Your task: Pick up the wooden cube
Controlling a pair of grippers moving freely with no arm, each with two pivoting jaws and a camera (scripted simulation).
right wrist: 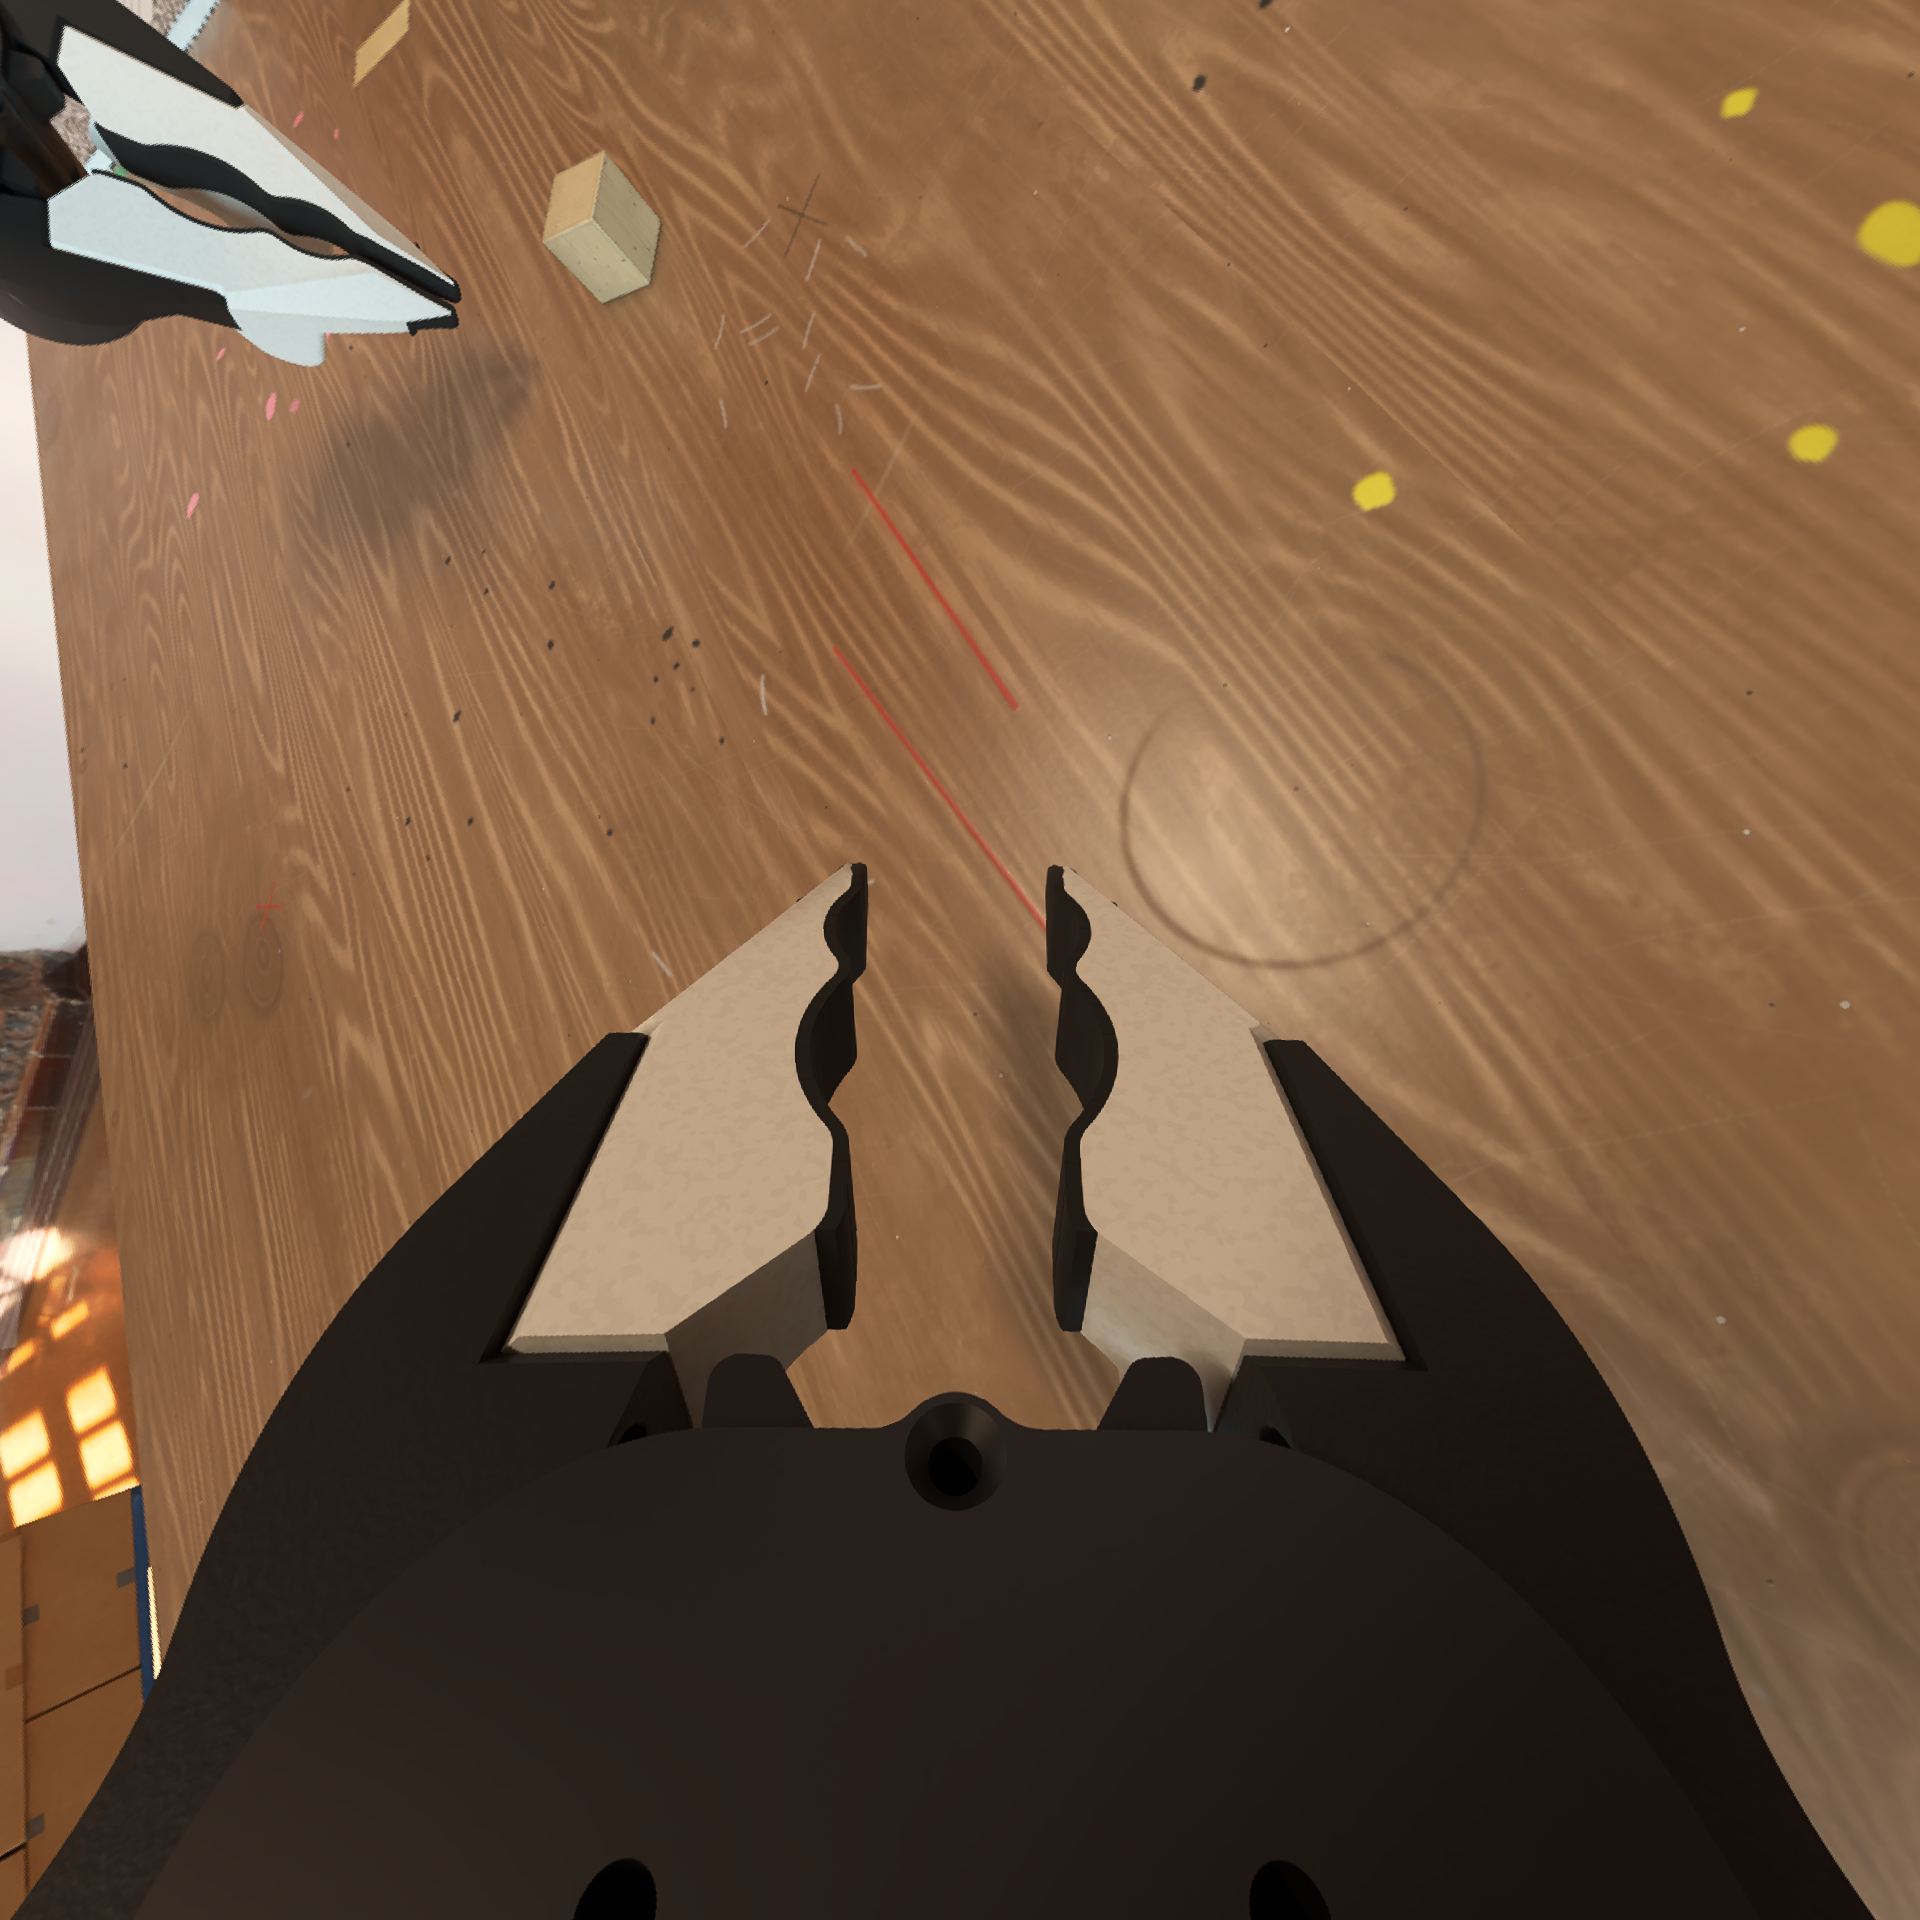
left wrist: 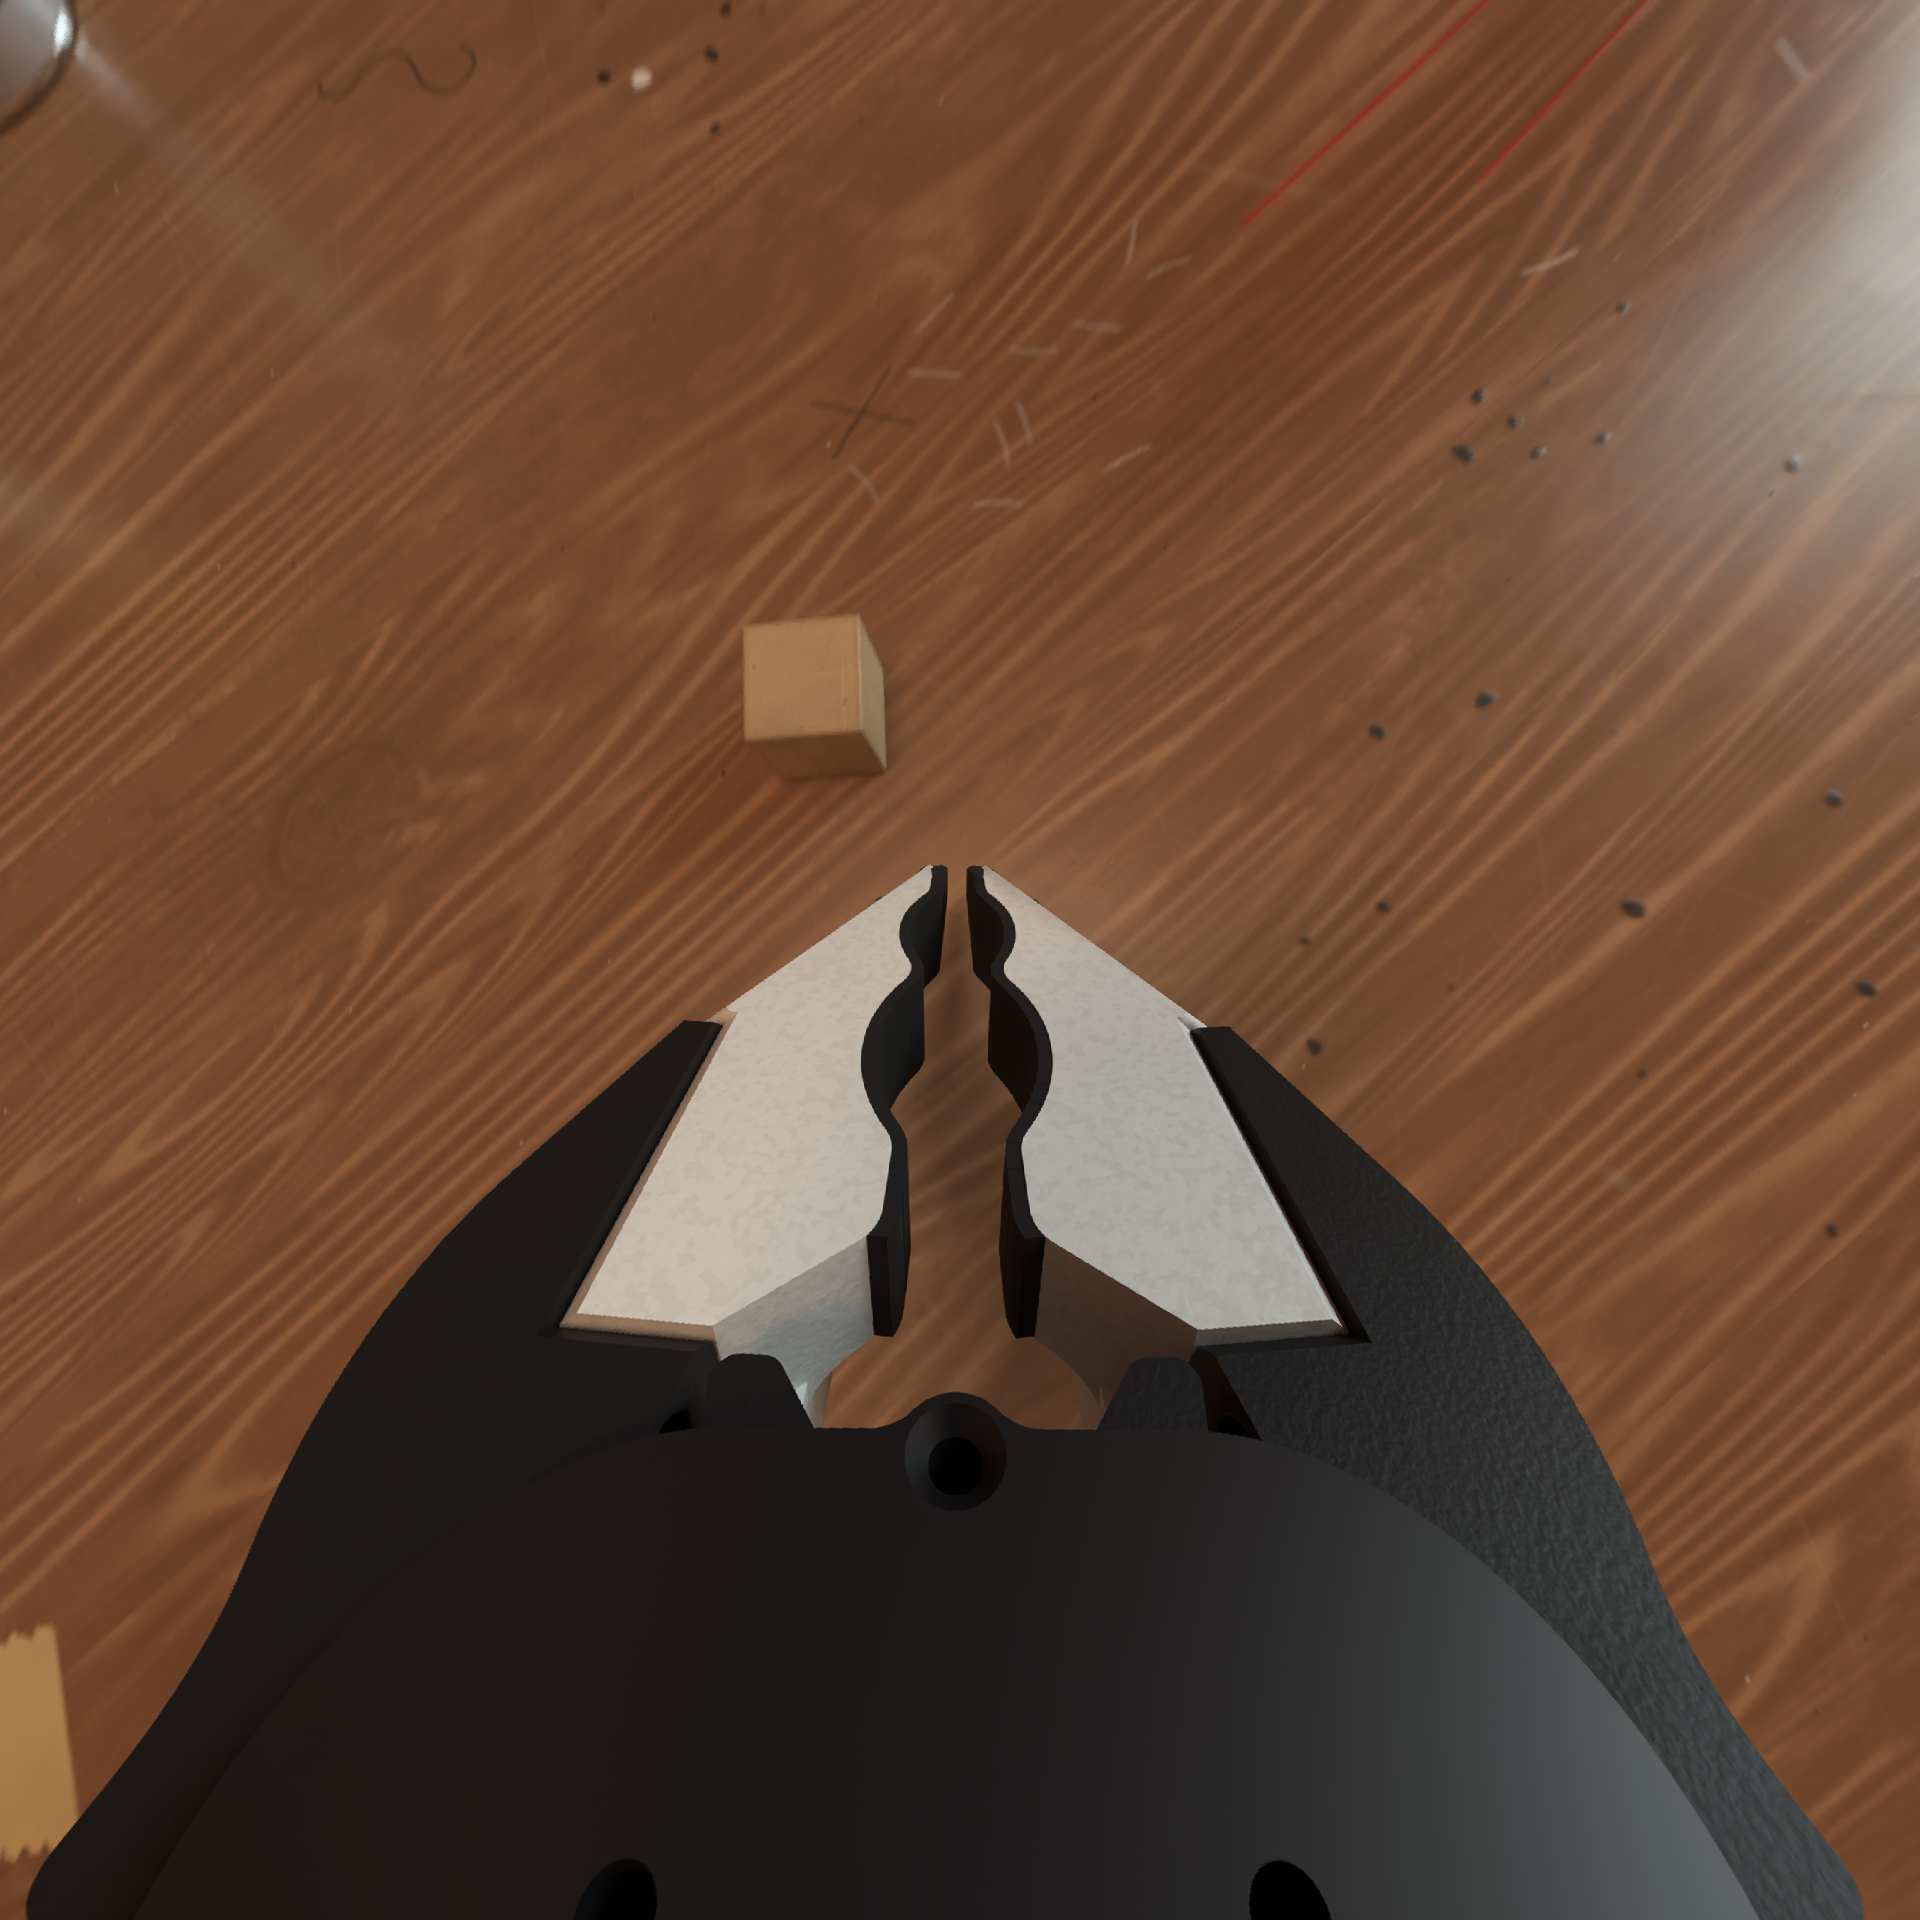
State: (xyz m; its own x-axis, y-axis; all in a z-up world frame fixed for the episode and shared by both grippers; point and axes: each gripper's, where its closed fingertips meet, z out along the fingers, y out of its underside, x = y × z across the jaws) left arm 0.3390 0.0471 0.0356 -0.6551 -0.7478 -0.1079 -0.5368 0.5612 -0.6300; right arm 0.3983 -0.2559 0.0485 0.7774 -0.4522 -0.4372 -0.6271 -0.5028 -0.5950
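A small light wooden cube (left wrist: 814, 693) rests on the brown wooden table, a little ahead and slightly left of my left gripper (left wrist: 956, 883). The left gripper's jaws are nearly together and hold nothing. In the right wrist view the same cube (right wrist: 603, 227) lies far ahead at the upper left, with the left gripper (right wrist: 434, 303) beside it, tips close and apart from the cube. My right gripper (right wrist: 954, 883) is open and empty, hovering above the table well away from the cube.
The tabletop (right wrist: 1247, 520) bears scratches, red lines (right wrist: 935, 592), yellow spots (right wrist: 1374, 490) and a ring stain (right wrist: 1299, 800). Its left edge (right wrist: 57, 644) shows in the right wrist view, with cardboard boxes (right wrist: 73, 1621) below. A tan paper piece (left wrist: 31, 1725) lies at the lower left.
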